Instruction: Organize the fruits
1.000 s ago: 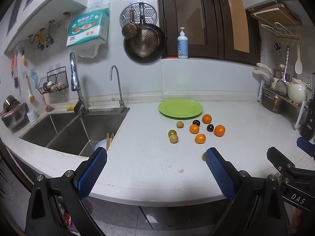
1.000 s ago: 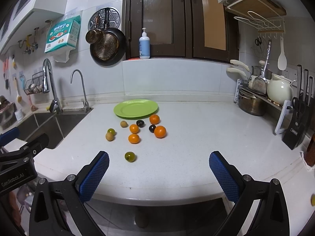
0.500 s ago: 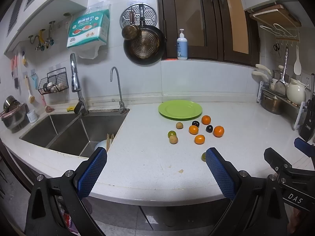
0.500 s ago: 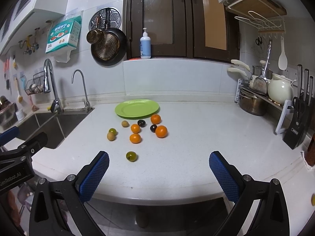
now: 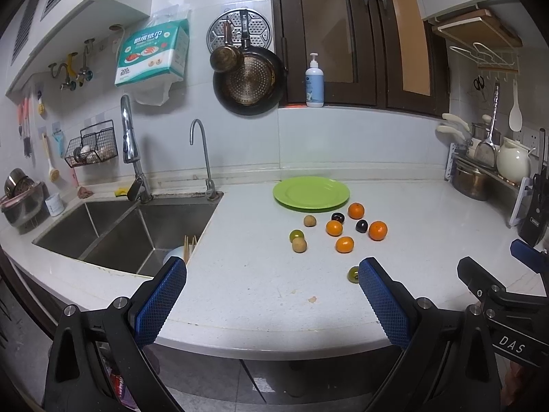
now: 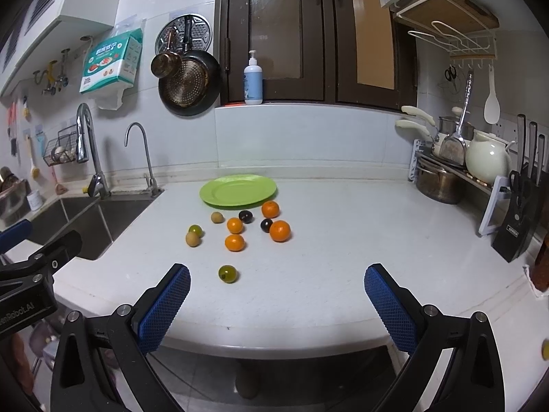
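A green plate (image 5: 311, 193) (image 6: 238, 190) lies empty at the back of the white counter. In front of it sit several small fruits: oranges (image 5: 377, 230) (image 6: 280, 230), dark plums (image 5: 361, 225) (image 6: 245, 216), brown kiwis (image 5: 299, 244) (image 6: 193, 239) and green fruits (image 6: 228, 273). One green fruit (image 5: 353, 274) is half hidden behind my left gripper's right finger. My left gripper (image 5: 271, 286) hangs open at the counter's front edge, holding nothing. My right gripper (image 6: 277, 292) is open too, short of the fruits, with nothing between its fingers.
A double steel sink (image 5: 113, 226) with two taps lies left of the fruits. At the right stand a pot rack (image 6: 446, 175), a white kettle (image 6: 487, 161) and a knife block (image 6: 521, 219). Pans (image 5: 247, 79) hang on the back wall.
Both views have shifted only slightly; the fruits and plate stay where they were. Both grippers remain open.
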The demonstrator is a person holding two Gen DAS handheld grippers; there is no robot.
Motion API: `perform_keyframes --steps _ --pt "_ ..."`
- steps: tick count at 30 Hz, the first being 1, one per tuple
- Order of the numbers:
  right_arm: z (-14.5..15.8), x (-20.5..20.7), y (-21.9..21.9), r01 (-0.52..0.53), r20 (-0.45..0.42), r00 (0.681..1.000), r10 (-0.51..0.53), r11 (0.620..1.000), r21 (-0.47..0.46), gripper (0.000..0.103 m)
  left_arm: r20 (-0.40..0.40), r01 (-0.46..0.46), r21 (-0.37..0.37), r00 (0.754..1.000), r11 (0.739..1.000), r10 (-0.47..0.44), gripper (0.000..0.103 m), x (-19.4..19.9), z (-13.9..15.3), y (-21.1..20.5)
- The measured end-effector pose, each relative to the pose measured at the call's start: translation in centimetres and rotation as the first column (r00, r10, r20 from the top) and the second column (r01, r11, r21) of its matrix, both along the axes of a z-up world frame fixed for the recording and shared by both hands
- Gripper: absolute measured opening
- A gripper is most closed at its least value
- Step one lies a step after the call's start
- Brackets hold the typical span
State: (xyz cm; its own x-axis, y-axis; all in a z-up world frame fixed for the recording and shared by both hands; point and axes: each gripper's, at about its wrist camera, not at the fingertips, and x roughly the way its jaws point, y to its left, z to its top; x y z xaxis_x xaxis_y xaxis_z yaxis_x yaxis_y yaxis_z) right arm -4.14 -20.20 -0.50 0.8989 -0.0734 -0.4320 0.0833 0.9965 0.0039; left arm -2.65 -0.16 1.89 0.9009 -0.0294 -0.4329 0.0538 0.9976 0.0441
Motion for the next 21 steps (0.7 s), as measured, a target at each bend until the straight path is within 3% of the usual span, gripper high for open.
perform_keyframes --steps 21 --pt "-0.01 0.09 0.02 -0.002 -0.003 1.0 0.002 1.0 0.004 0.102 -0.009 0.017 0.001 1.0 1.0 -0.017 0.102 0.52 0.17 0.03"
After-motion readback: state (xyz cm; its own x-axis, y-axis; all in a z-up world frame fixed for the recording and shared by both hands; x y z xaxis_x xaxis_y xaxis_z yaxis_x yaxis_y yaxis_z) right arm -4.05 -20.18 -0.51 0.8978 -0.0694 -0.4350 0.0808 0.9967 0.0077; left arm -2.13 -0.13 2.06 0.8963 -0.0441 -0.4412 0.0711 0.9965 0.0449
